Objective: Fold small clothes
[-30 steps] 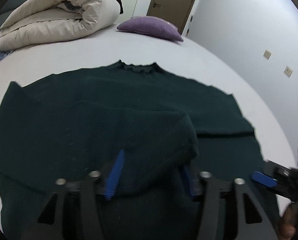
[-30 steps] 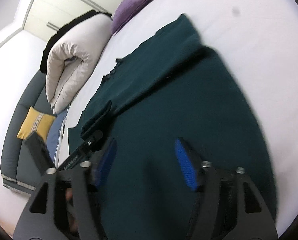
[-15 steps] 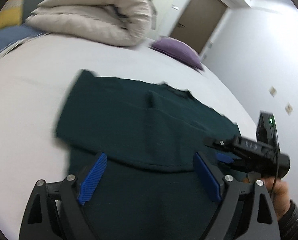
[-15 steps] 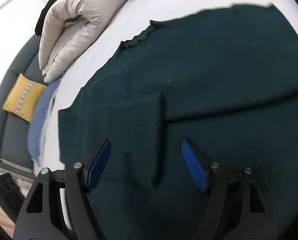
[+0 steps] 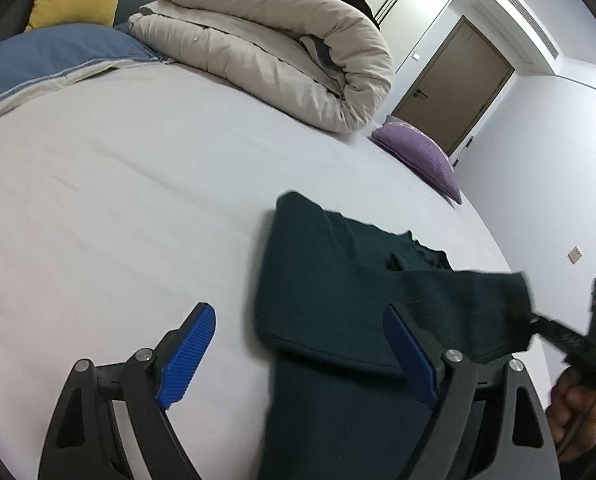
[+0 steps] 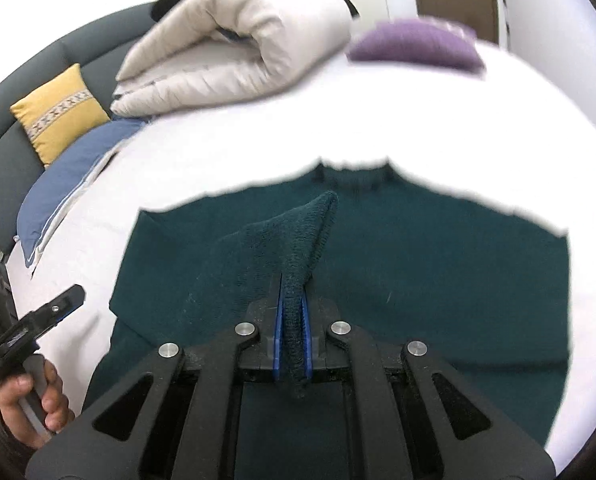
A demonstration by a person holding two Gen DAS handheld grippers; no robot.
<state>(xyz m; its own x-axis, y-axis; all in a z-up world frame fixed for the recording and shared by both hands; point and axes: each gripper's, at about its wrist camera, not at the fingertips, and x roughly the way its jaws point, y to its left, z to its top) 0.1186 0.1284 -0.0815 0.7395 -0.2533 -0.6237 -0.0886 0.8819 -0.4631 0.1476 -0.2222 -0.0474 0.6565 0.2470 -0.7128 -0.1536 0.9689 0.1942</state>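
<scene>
The sweater [image 6: 418,280] hem runs off the lower frame edge behind the right gripper [image 6: 292,344]. Its collar is blurred. The purple cushion [image 6: 414,46] is smeared.

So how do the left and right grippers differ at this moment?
The left gripper is open, its blue fingers spread with nothing between them; the right gripper is shut on a fold of the dark green sweater. The left hovers at the sweater's edge, partly over the white bed sheet; the right lifts cloth above the sweater's middle. Both have black frames and blue ribbed fingers.
</scene>
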